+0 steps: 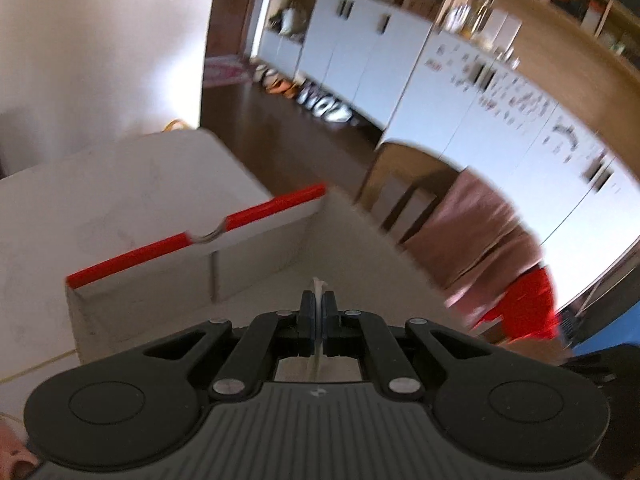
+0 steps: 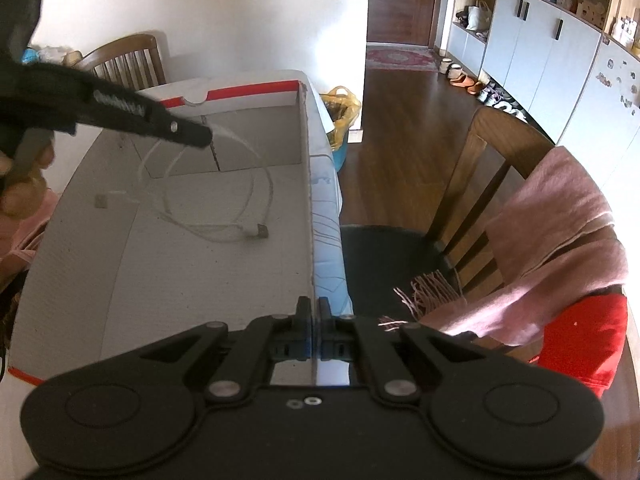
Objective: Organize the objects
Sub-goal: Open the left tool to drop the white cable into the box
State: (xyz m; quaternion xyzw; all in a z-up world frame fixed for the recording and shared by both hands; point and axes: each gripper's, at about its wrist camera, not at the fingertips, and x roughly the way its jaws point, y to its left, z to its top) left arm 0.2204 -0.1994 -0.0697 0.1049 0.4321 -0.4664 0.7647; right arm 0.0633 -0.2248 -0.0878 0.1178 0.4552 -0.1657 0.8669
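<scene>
My left gripper [image 1: 319,304] has its jaws pressed together on a thin white charging cable [image 2: 224,200], which passes between the pads and pokes out just past the fingertips. Seen from my right wrist camera, that same left gripper [image 2: 200,136] reaches in from the left over the far end of a white cardboard box [image 2: 72,216], with the cable trailing from its tip.

My right gripper [image 2: 314,308] is clamped shut on the near right wall of the box, the thin cardboard edge caught between its pads, holding the box in place.

Most of the cable lies in loose loops on the box floor, below and to the right of the left gripper's tip. Its free end, a white plug with a metal connector [image 2: 259,233], rests on the floor toward the right wall, between my two grippers and somewhat nearer the left one. The loops run roughly along the length of the box, from the far wall toward me.

The far rim of the box carries a red strip [image 1: 192,236]. The box sits on a pale table [image 2: 326,208]. To the right stands a wooden chair [image 2: 472,168] draped with a pink fringed scarf [image 2: 560,248] and something red beneath it

I judge the held part hangs over the box, so it would drop onto the coils
</scene>
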